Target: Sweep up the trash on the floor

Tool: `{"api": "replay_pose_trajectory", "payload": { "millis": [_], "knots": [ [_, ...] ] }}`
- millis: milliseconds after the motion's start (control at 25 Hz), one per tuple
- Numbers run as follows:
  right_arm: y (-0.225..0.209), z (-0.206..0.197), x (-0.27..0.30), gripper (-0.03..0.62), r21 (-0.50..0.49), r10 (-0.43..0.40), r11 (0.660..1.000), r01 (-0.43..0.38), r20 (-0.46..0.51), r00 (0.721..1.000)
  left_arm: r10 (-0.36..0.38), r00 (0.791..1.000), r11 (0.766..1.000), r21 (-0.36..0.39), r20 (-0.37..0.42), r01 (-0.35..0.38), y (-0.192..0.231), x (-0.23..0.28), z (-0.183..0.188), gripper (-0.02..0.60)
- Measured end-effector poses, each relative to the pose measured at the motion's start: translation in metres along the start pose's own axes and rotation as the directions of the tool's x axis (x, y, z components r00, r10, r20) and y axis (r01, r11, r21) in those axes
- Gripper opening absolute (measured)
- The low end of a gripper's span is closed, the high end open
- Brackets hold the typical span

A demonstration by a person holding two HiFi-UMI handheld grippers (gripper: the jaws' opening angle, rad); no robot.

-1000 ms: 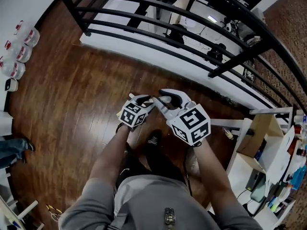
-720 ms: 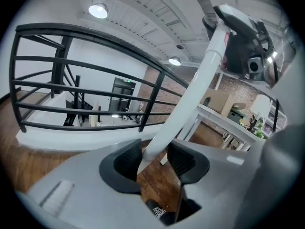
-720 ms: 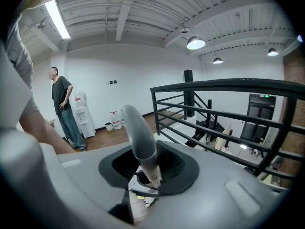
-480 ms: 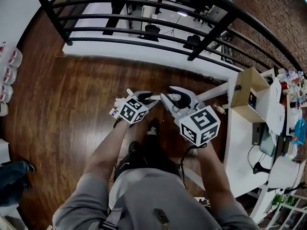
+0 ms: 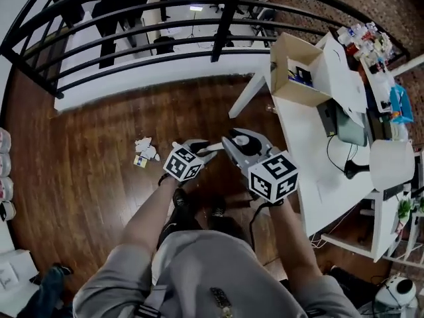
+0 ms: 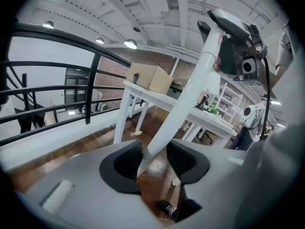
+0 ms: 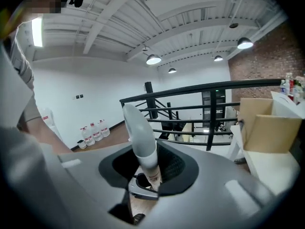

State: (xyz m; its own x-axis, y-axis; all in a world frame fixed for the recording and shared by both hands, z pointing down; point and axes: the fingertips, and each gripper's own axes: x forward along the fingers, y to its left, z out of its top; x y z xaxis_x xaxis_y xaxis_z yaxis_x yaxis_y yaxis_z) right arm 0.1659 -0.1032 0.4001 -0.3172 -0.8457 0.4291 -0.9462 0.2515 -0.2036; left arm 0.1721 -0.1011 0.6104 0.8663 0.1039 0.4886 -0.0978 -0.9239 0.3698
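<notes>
Crumpled white paper trash (image 5: 144, 149) lies on the brown wood floor (image 5: 93, 171), left of my hands. My left gripper (image 5: 199, 148) is held in front of my body, shut on a slim white handle (image 6: 183, 99) that slants up past the right gripper. My right gripper (image 5: 236, 140), close beside it, is shut on a grey-white handle with a rounded tip (image 7: 139, 132); a small hook hangs below that grip. Whether both handles belong to one tool cannot be told. The tools' lower ends are hidden. In their own views the left gripper (image 6: 153, 159) and right gripper (image 7: 147, 168) both clamp their handles.
A white table (image 5: 318, 144) stands directly right of me, carrying an open cardboard box (image 5: 295, 68) and clutter. A black railing (image 5: 132, 28) runs across the far side. Water bottles (image 5: 5, 177) line the left wall. A small bottle (image 6: 136, 133) lies by the table leg.
The view has swung round: the table and box moved from the right edge to beside my hands, and the crumpled paper came into view at left. Both grippers keep their hold.
</notes>
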Motion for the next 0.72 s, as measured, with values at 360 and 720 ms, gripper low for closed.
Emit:
{"api": "replay_pose_trajectory", "payload": {
  "millis": [360, 720],
  "knots": [
    [-0.088, -0.106, -0.126, 0.091, 0.176, -0.142, 0.973, 0.148, -0.046, 0.989, -0.133, 0.98, 0.99, 0.025, -0.146, 0.138, -0.122, 0.125, -0.046, 0.167],
    [-0.151, -0.152, -0.183, 0.091, 0.201, -0.184, 0.96, 0.193, -0.066, 0.981, -0.172, 0.977, 0.985, -0.026, -0.123, 0.17, -0.179, 0.204, -0.06, 0.164]
  ]
}}
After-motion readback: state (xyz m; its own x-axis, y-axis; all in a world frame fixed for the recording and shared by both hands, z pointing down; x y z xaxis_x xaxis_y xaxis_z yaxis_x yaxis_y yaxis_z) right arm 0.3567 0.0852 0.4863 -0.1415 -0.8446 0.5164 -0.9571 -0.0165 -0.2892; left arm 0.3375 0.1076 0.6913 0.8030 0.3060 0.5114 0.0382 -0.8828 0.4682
